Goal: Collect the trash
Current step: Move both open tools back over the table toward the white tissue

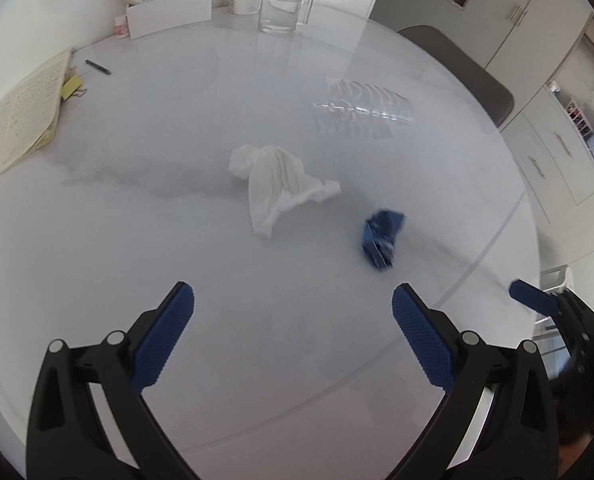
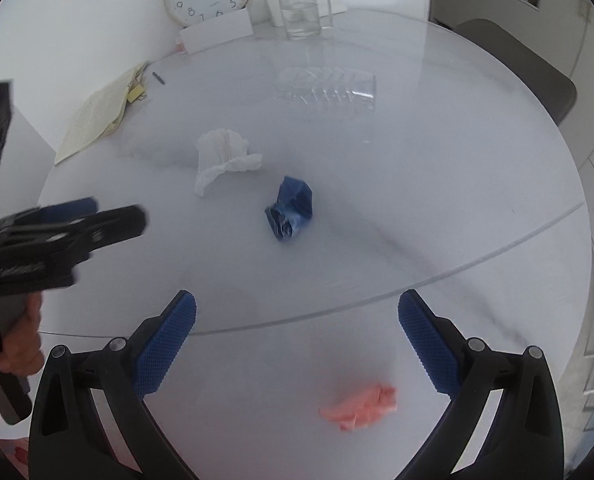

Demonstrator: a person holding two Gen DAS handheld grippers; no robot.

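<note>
While both grippers were held above the round white table [image 1: 97, 216], their jaws were spread wide and nothing was gripped. The left gripper [image 1: 293, 308] was pointed toward a crumpled white tissue [image 1: 277, 184] lying near the table's middle, with a crumpled blue wrapper [image 1: 381, 236] just to its right, apart from it. Beyond them a clear ribbed plastic cup [image 1: 361, 108] was seen lying on its side. Under the right gripper [image 2: 297, 320], a crumpled pink scrap [image 2: 361, 406] was seen on the near part of the table, between the fingers in view.
</note>
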